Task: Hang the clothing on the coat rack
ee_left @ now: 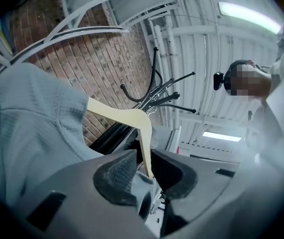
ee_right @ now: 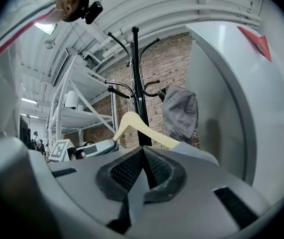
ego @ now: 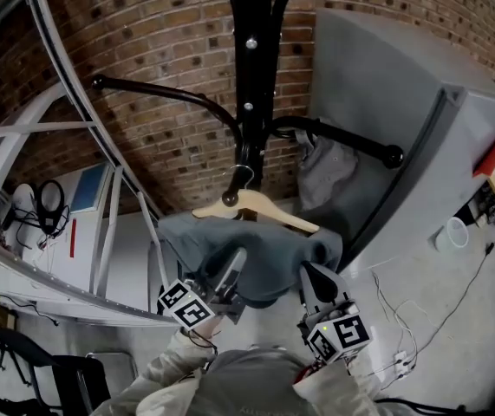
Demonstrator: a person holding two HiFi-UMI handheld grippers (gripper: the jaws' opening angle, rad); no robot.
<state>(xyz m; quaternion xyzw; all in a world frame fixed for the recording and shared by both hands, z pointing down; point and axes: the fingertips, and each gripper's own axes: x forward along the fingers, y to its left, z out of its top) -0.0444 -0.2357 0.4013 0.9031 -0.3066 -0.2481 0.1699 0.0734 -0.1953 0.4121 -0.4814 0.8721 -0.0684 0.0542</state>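
Observation:
A wooden hanger [ego: 256,204] carries a grey garment [ego: 264,250] just in front of the black coat rack [ego: 249,76]. Its metal hook is close to the pole; whether it rests on an arm is unclear. My left gripper [ego: 230,276] is at the garment's left shoulder. In the left gripper view, the hanger's arm [ee_left: 132,114] runs down between the jaws of the left gripper [ee_left: 142,158], with a dark gap beside it and the garment [ee_left: 27,118] to the left. My right gripper [ego: 312,276] is at the right edge, and the right gripper [ee_right: 143,153] is shut on a fold of grey cloth [ee_right: 137,183].
Another grey piece of clothing [ego: 325,172] hangs from the rack's right arm [ego: 351,141]. A large grey cabinet [ego: 403,128] stands close on the right. White shelf frames [ego: 56,128] and a brick wall lie to the left and behind. Cables run over the floor at the right.

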